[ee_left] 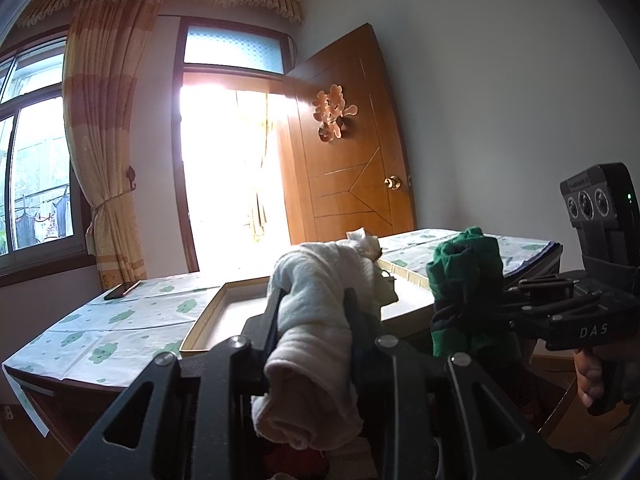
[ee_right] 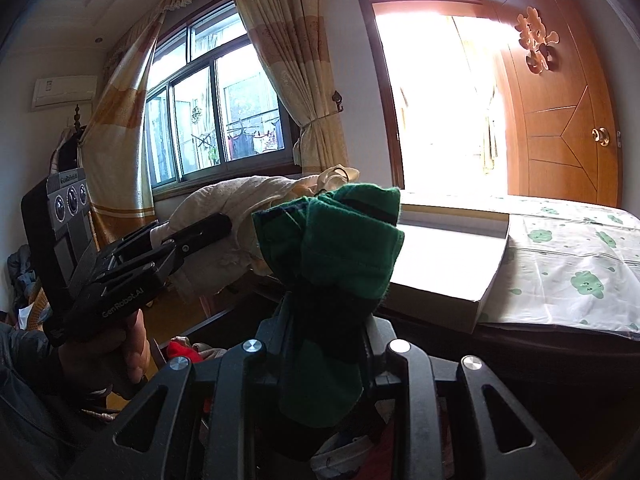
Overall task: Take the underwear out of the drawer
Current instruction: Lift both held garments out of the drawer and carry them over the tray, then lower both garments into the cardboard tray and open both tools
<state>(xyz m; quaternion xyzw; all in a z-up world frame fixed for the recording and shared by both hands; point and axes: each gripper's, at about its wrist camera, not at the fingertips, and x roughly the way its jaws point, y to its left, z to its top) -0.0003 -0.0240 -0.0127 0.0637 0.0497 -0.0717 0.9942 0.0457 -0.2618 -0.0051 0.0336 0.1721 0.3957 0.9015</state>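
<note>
A rolled cream-white underwear [ee_left: 308,332] is clamped between the fingers of my left gripper [ee_left: 314,302], which is shut on it and held up in front of the cabinet. To its right, my right gripper [ee_left: 460,312] is shut on a folded green underwear [ee_left: 466,264] with a dark band. In the right wrist view the green underwear [ee_right: 340,248] fills the centre between the fingers of my right gripper [ee_right: 328,312]. The left gripper [ee_right: 212,228] comes in from the left with the cream underwear [ee_right: 236,200]. Red cloth [ee_right: 182,350] lies lower down, below both grippers.
A shallow open box [ee_left: 218,308] lies on the cabinet top [ee_left: 112,332], which has a cloud-patterned cover. A dark phone [ee_left: 122,290] rests at the far left of it. Behind are a bright doorway, an open wooden door [ee_left: 348,140] and a curtained window [ee_right: 216,112].
</note>
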